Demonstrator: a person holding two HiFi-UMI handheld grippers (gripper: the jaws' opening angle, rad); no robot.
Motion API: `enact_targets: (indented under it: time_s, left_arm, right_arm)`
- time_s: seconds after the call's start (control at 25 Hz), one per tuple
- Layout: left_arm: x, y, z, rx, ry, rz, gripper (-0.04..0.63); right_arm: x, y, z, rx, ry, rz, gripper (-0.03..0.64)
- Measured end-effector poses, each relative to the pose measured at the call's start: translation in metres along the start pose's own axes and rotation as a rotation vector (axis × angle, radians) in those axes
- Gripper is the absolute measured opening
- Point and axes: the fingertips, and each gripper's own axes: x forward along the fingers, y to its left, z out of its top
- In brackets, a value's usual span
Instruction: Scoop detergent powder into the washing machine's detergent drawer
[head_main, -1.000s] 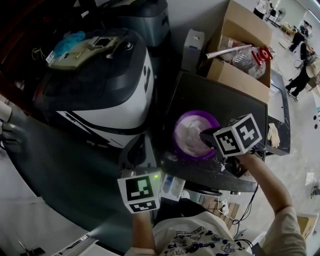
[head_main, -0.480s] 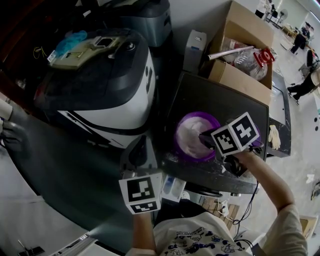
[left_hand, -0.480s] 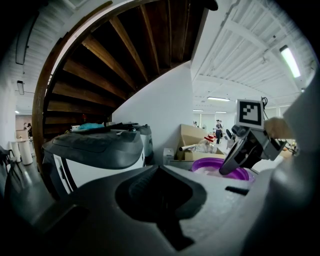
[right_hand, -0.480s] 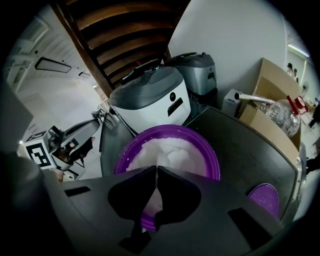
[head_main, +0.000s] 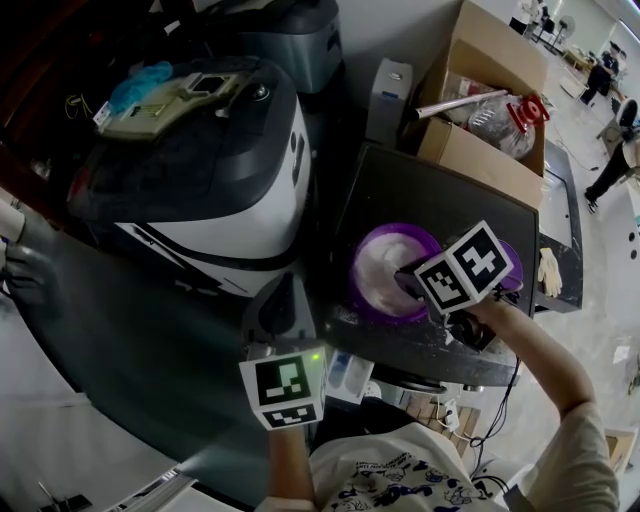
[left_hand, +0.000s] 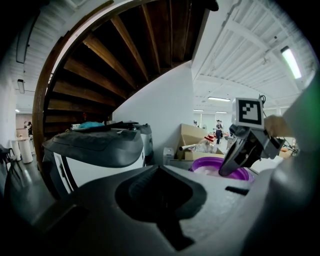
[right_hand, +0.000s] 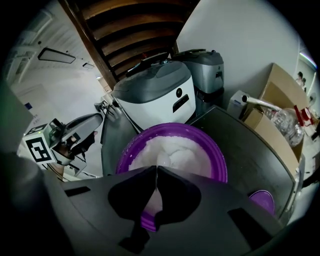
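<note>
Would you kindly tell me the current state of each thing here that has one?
Left tool: shut, empty.
Right tool: shut on the scoop, tips down in the bowl.
Bowl: filled with white powder.
Washing machine: lid down.
Cardboard box: open on top.

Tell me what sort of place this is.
Probably a large open workshop or test hall, not a home laundry: a washing machine stands below a wooden staircase, near a cardboard box of bottles, with people on open floor beyond.
</note>
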Motion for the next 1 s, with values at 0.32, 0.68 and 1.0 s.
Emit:
enact_targets:
  time_s: [0.32, 0.68, 1.0]
  left_arm:
    - [-0.002, 0.007, -0.001, -0.011, 0.001, 0.014, 0.003]
    - [-0.003, 0.011, -0.001, -0.012, 0.002, 0.025, 0.003]
    - [-0.004, 0.015, 0.000, -0.012, -0.002, 0.034, 0.003]
  right_arm:
    - [0.004, 0.011, 0.000, -0.015, 0.018, 0.037, 0.021]
    - [0.006, 0.021, -0.001, 0.007, 0.037, 0.109, 0.021]
    - [0.005, 0.030, 0.003, 0.064, 0.036, 0.201, 0.021]
